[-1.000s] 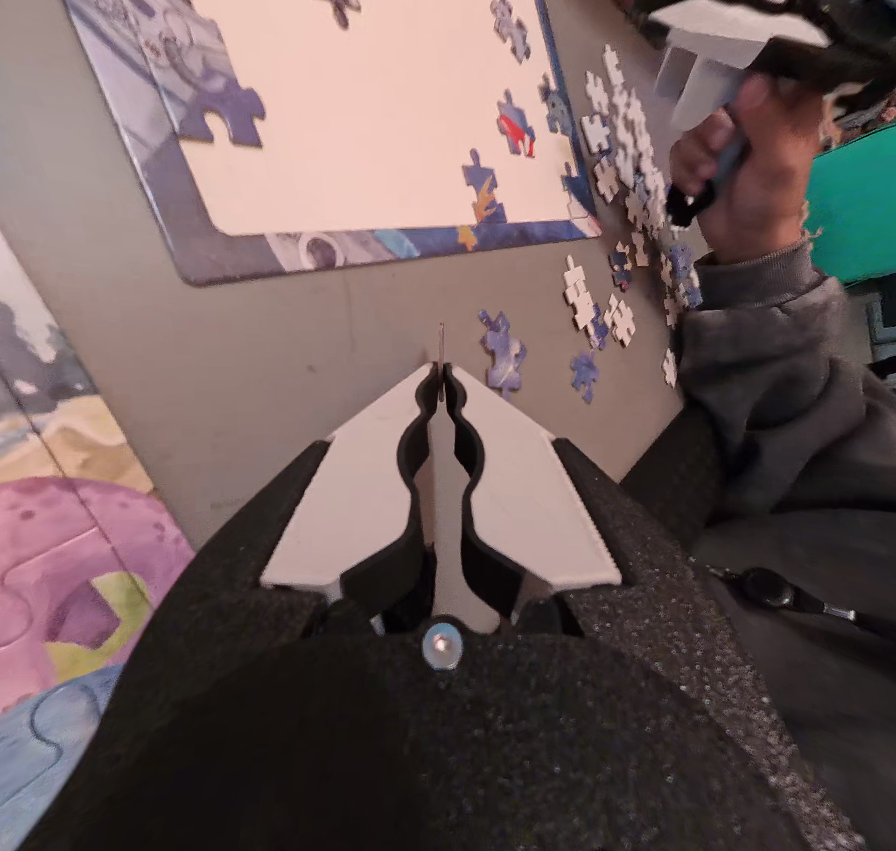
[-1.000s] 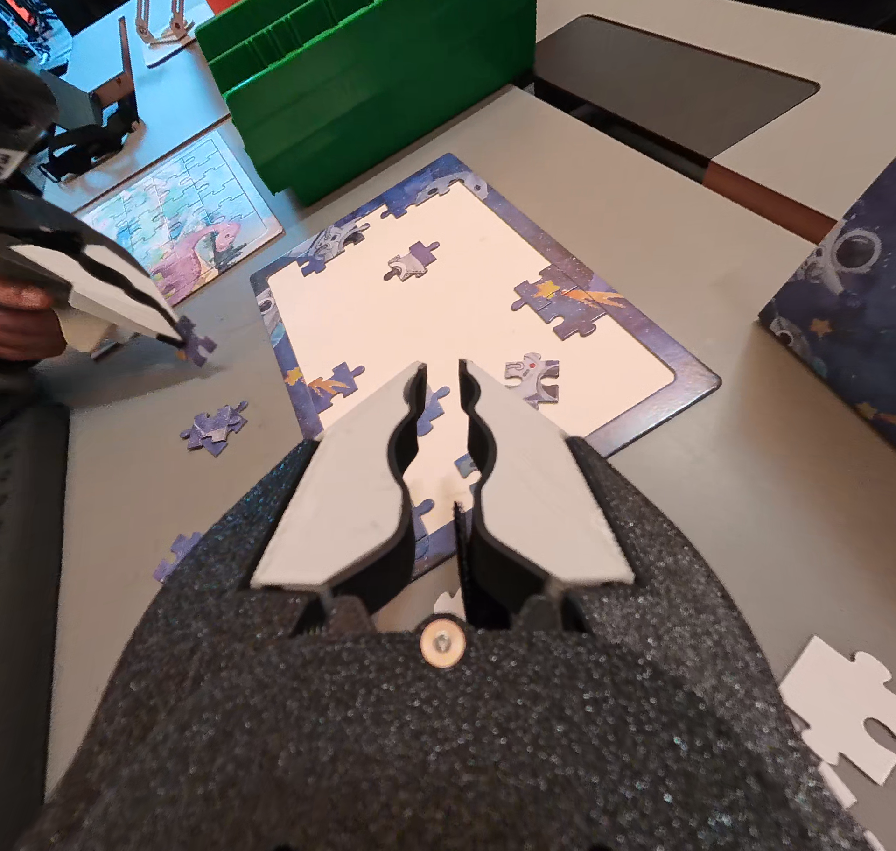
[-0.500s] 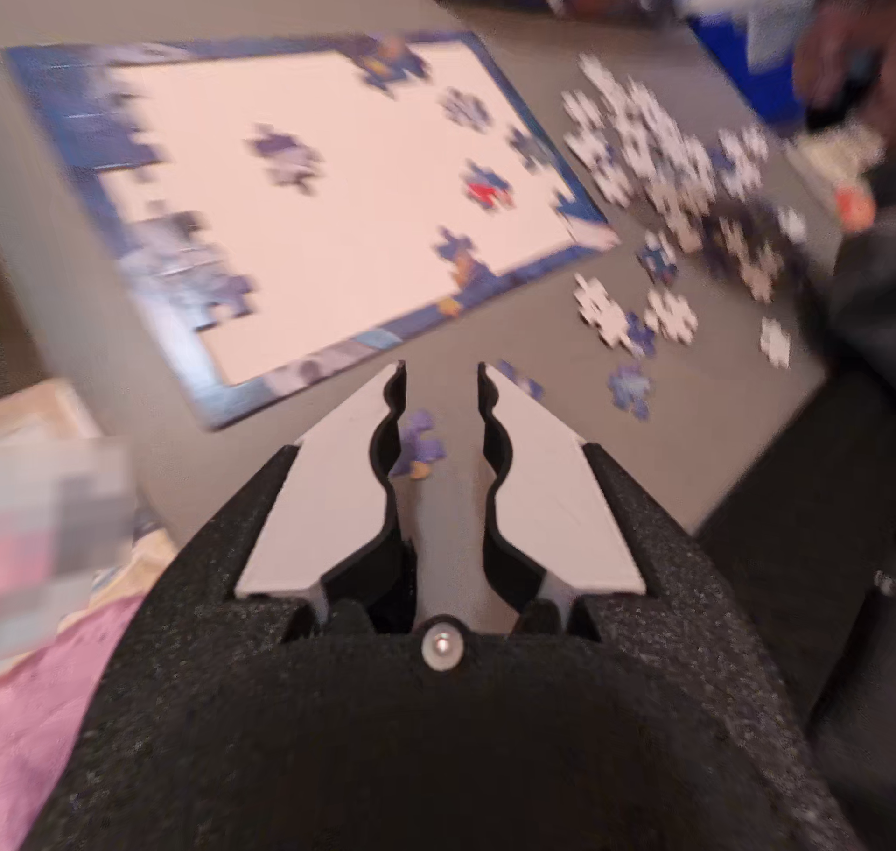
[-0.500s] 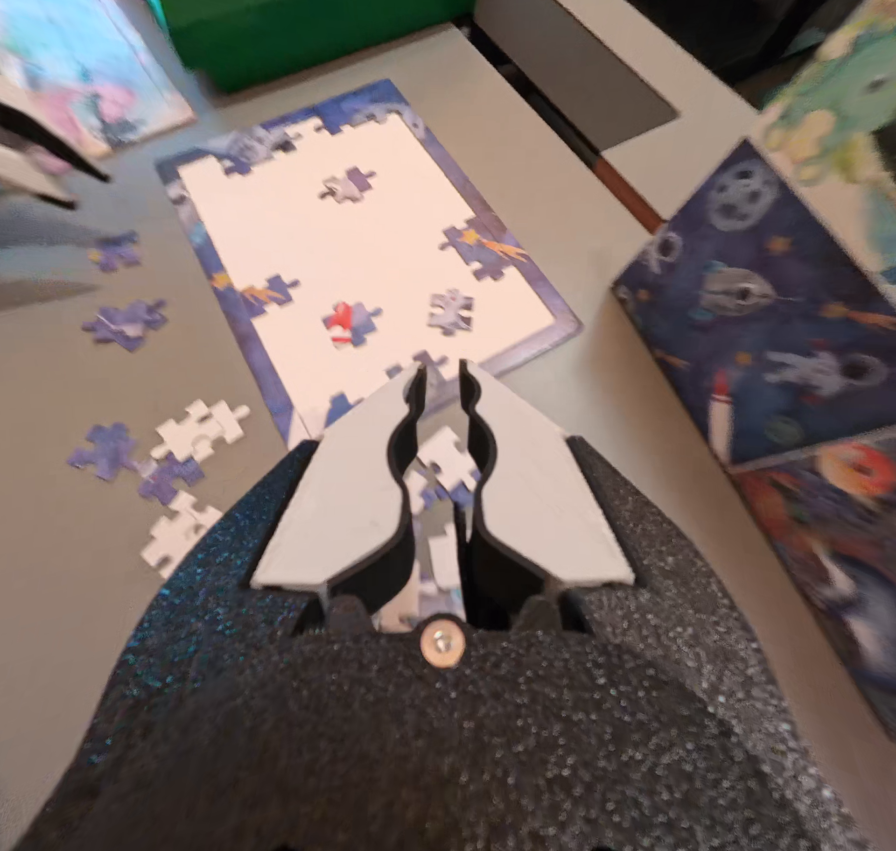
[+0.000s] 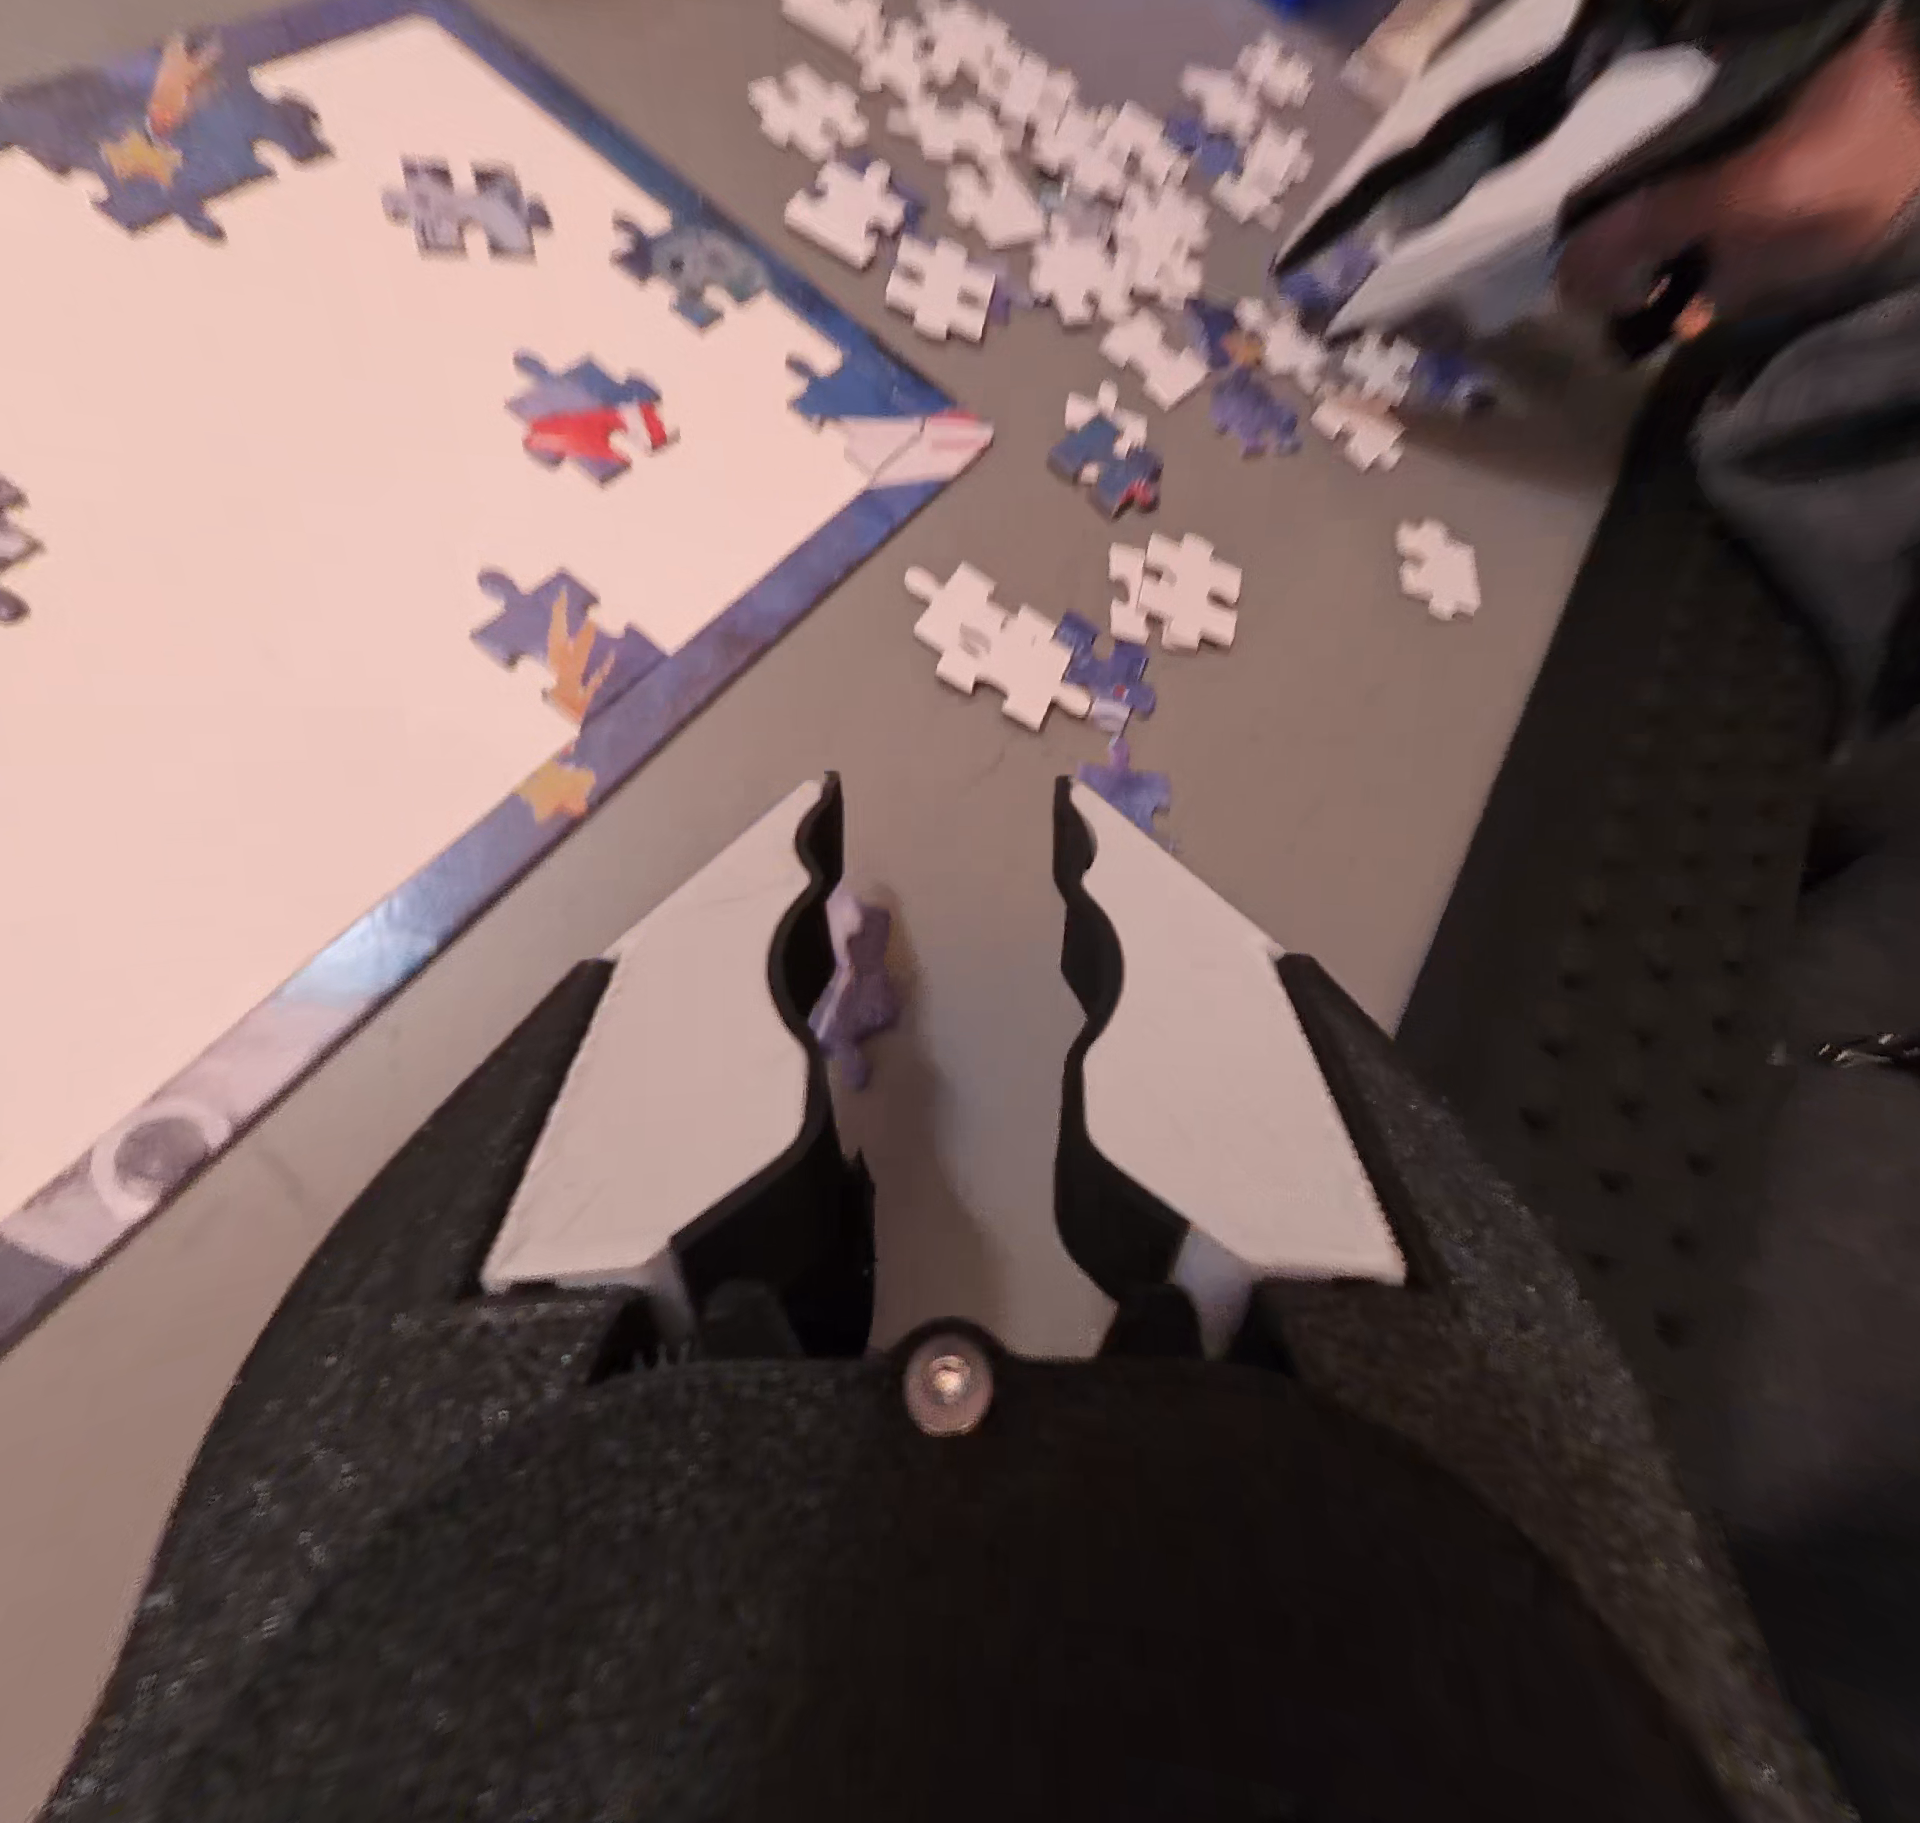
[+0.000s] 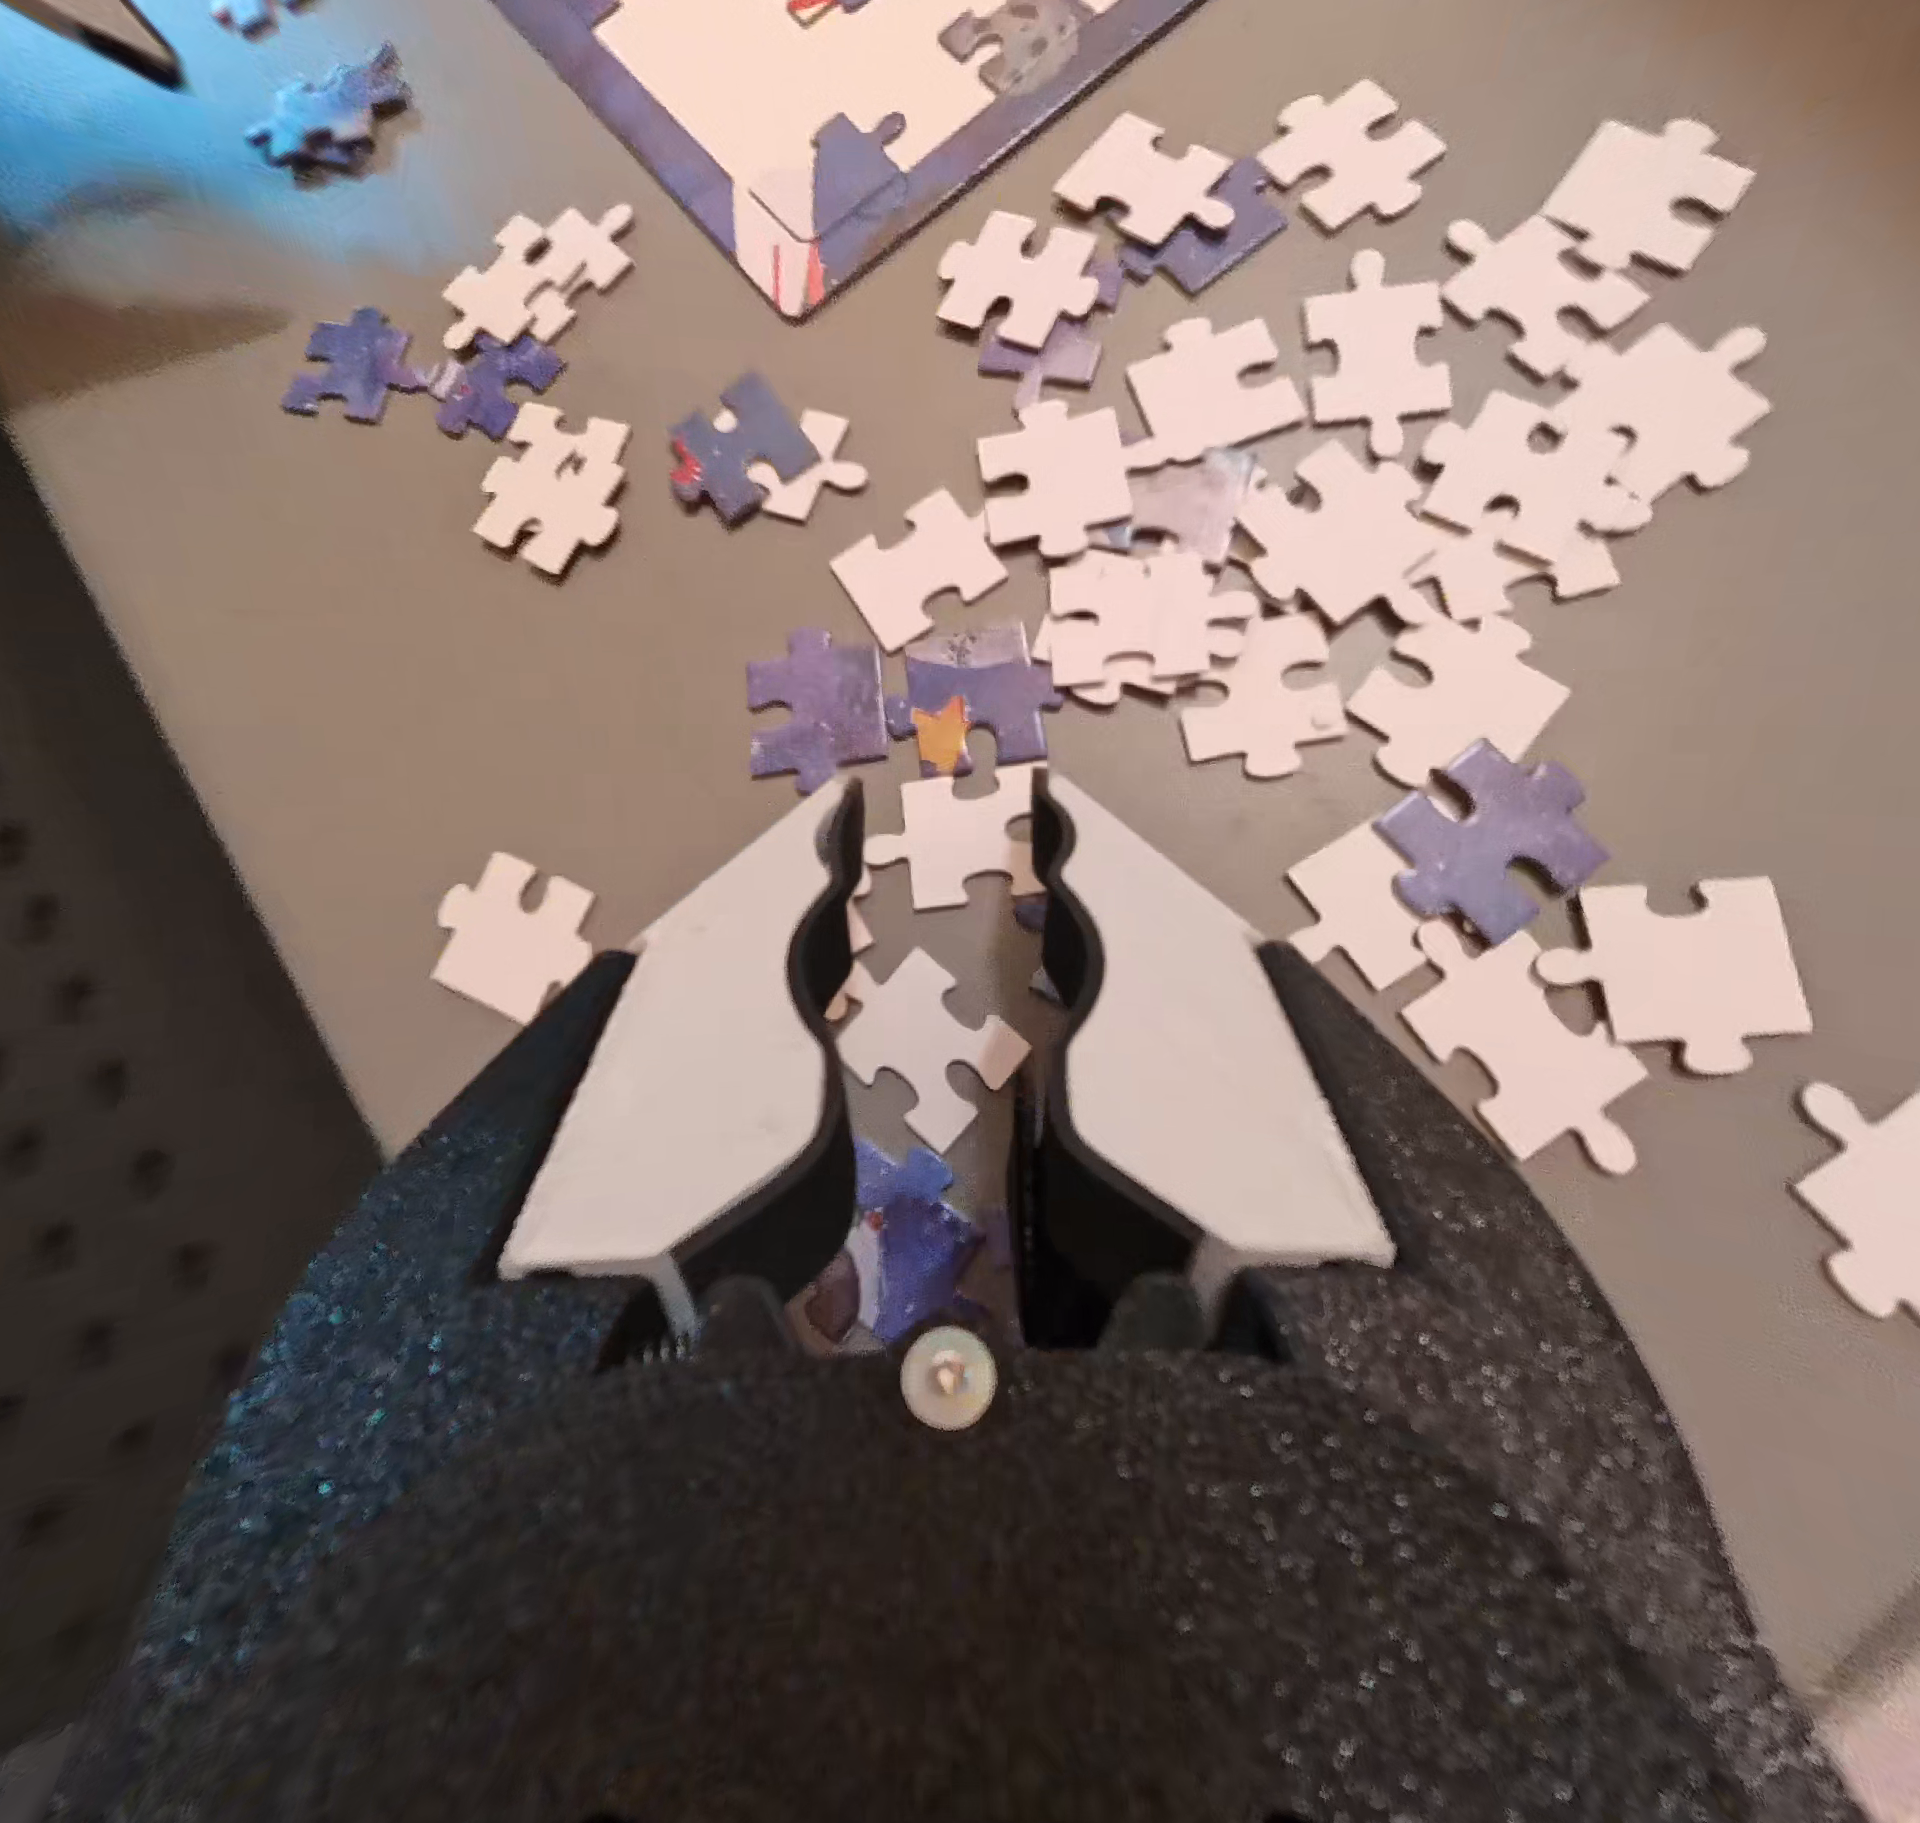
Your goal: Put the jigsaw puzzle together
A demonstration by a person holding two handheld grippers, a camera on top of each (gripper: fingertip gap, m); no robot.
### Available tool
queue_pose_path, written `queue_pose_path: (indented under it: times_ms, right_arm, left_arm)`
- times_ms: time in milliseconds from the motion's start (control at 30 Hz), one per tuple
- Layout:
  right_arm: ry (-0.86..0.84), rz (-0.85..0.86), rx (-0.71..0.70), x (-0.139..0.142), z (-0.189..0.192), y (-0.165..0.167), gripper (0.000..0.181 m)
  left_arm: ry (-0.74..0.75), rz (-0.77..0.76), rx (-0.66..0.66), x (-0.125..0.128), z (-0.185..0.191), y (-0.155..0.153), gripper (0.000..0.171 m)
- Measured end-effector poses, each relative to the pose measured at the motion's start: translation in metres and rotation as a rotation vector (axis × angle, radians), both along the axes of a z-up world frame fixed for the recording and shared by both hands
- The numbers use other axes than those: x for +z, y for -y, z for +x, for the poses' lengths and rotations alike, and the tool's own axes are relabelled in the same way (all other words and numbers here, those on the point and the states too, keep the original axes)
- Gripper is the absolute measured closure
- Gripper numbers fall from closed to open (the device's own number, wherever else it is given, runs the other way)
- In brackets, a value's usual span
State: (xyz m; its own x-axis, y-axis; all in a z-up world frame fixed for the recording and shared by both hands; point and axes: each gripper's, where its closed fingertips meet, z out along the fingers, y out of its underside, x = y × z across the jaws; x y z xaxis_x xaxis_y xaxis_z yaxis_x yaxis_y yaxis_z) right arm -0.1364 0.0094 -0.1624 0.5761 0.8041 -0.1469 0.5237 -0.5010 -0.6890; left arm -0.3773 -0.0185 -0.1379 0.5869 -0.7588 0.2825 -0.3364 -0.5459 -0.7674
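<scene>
Left gripper (image 5: 945,797) jaws released, a purple piece (image 5: 857,984) on the table (image 5: 1299,817) against its left finger. Right gripper (image 6: 948,791) also released, over the pile (image 6: 1351,485) at 3 o'clock of the frame (image 5: 727,651).

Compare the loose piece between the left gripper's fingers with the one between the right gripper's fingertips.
The left gripper's piece lies purple picture-side up; the right gripper's piece shows its blank white back. The purple one lies alone, the white one among scattered pieces. Both lie ungripped on the grey table.
</scene>
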Motion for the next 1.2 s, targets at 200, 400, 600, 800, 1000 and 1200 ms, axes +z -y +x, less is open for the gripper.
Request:
queue_pose_path:
  times_ms: [200, 400, 600, 800, 1000, 1200]
  right_arm:
    - [0.063, 0.095, 0.003, -0.004, -0.006, -0.014, 0.152]
    - [0.136, 0.078, 0.039, -0.015, -0.01, -0.018, 0.145]
    - [0.148, 0.083, 0.047, -0.015, -0.012, -0.012, 0.155]
    - [0.134, 0.051, 0.04, -0.015, -0.01, -0.007, 0.156]
    - [0.135, 0.106, 0.062, 0.005, -0.015, -0.003, 0.156]
    - [0.14, 0.22, 0.132, 0.046, -0.053, -0.01, 0.155]
  left_arm:
    - [0.177, 0.087, 0.143, 0.032, -0.017, -0.029, 0.135]
    - [0.373, 0.109, 0.216, 0.06, -0.037, -0.037, 0.136]
    - [0.349, 0.114, 0.219, 0.056, -0.038, -0.038, 0.136]
    - [0.344, 0.108, 0.214, 0.054, -0.037, -0.037, 0.136]
    - [0.329, 0.096, 0.218, 0.05, -0.037, -0.037, 0.136]
    - [0.311, 0.082, 0.251, 0.044, -0.041, -0.042, 0.136]
